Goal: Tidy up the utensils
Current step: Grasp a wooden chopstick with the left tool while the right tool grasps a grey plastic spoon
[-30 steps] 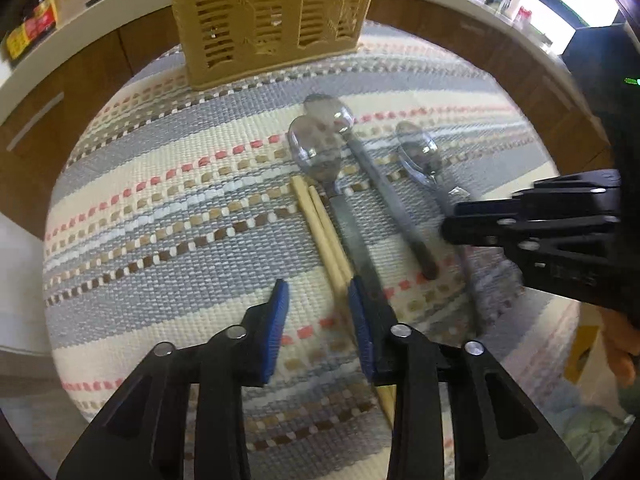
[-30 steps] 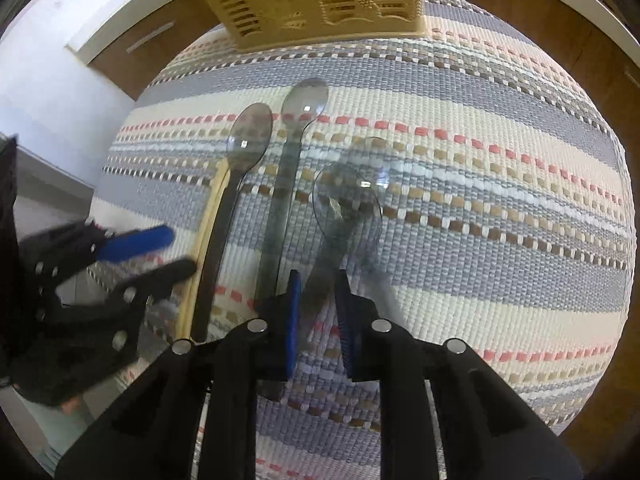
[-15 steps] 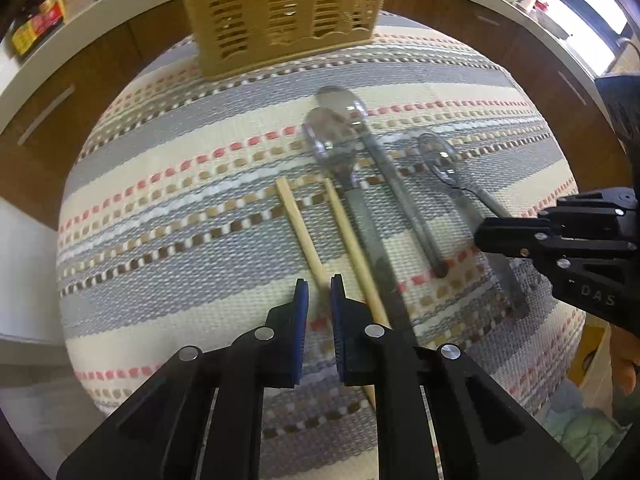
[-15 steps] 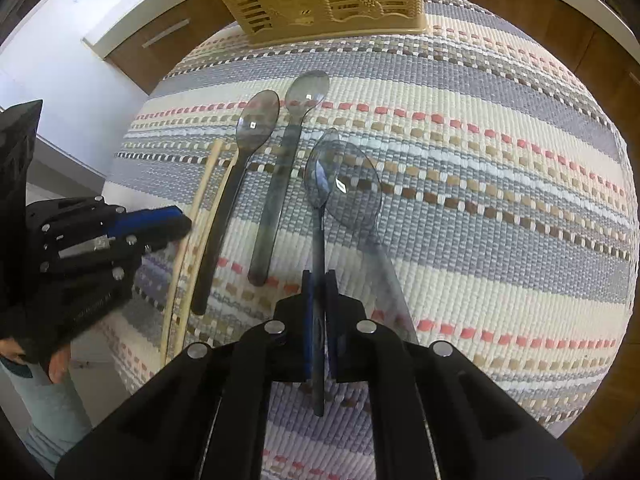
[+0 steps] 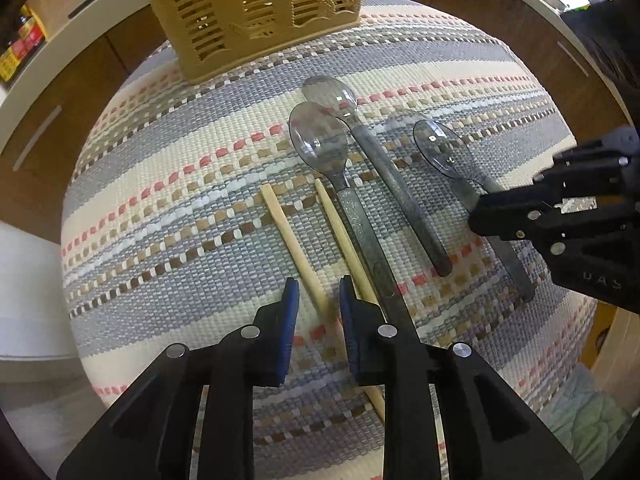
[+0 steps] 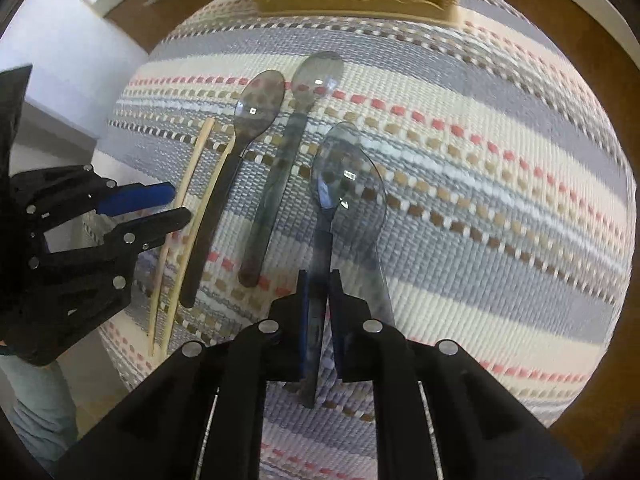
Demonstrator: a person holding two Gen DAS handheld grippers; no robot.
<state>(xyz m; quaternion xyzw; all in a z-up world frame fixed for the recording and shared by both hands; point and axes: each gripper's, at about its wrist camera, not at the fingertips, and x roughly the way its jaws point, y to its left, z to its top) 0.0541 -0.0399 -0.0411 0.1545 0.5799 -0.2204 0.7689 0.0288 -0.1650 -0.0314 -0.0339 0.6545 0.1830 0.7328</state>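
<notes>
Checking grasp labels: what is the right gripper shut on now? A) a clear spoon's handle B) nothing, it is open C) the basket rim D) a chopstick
A: in the right wrist view the right gripper pinches the handle of the clear spoon, bowl pointing away over the mat; both chopsticks lie by the left gripper.

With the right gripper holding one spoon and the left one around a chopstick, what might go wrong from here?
1. The right gripper pinches the lifted spoon low on its thin handle, so it may pivot or slip on the way to the basket.
2. The left gripper is open around one chopstick; the second chopstick lies close against its right finger and could be pushed or grabbed too.
</notes>
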